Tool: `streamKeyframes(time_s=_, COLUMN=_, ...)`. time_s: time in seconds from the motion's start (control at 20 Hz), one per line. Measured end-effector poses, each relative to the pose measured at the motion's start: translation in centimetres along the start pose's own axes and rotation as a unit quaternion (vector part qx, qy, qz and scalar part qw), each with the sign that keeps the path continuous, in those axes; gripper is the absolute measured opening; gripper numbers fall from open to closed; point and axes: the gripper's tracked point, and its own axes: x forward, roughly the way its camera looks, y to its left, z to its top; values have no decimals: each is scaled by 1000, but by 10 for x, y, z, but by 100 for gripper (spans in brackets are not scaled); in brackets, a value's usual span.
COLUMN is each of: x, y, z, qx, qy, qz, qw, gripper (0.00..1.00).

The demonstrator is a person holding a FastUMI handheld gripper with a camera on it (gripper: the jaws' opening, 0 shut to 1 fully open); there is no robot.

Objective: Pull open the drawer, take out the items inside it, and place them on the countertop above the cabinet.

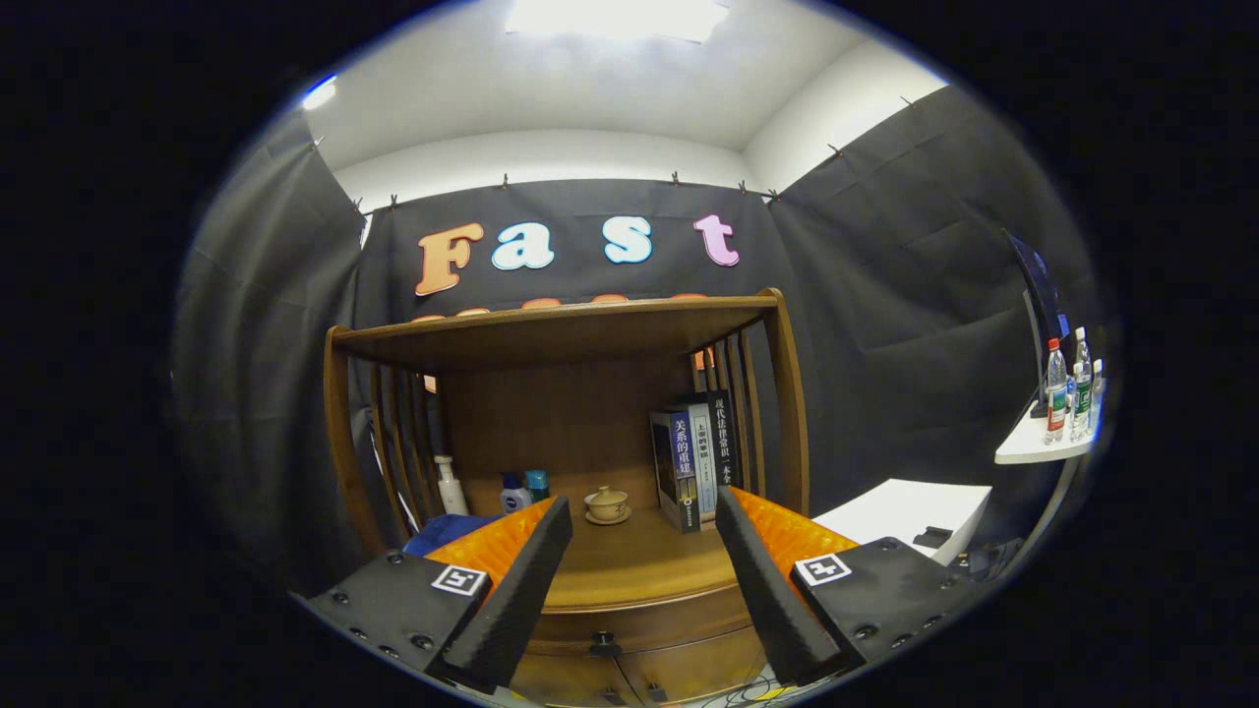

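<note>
While shut, drawer (629, 639) between parted tongs (641, 516).

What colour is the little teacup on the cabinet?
Cream, on a matching saucer; the teacup shows in the gripper view, beyond the open gripper.

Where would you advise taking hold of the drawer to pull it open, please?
Grip the small dark knob at the middle of the drawer front, coming straight from the front. It protrudes below the countertop, and the open gripper hangs above it.
</note>
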Motion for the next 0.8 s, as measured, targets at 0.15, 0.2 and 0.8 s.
streamKeyframes(time_s=0.15, x=7, y=-2, z=-36, qx=-12, qy=12, qz=2, qw=1000, gripper=98)
streamKeyframes(time_s=0.2, x=10, y=0, z=-52, qx=-8, qy=22, qz=6, qw=1000, gripper=98)
streamKeyframes(time_s=0.8, x=69, y=8, z=-203, qx=34, qy=114, qz=33, qw=992, gripper=98)
